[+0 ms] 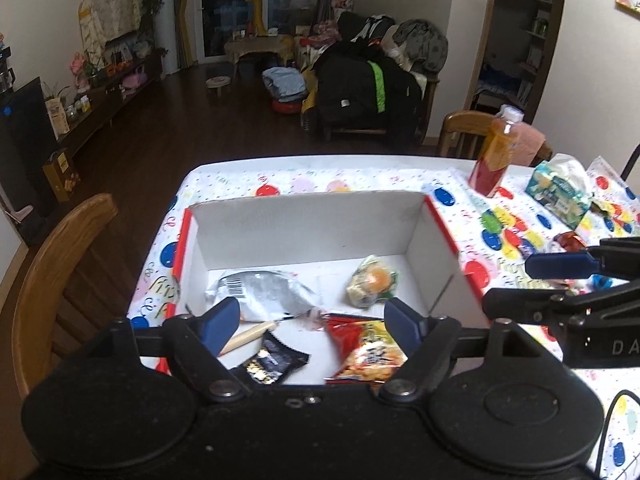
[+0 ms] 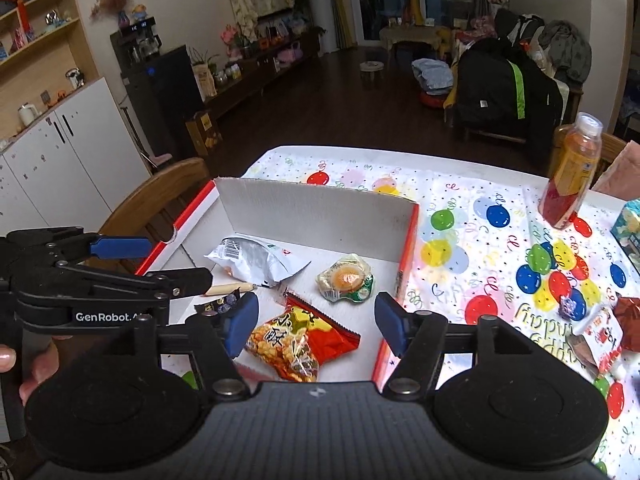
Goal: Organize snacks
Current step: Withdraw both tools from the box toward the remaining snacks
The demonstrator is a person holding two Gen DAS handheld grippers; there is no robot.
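Observation:
A white cardboard box with a red rim sits on the balloon-print tablecloth. Inside lie a silver packet, a green and orange packet, a red and yellow snack bag, a black packet and a pale stick. My left gripper hangs open over the box's near side, holding nothing. Over the red snack bag, my right gripper is open and empty too.
Loose wrapped snacks lie on the cloth right of the box. An orange drink bottle and a tissue pack stand at the far right. A wooden chair is at the table's left. A person's fingers grip the left tool.

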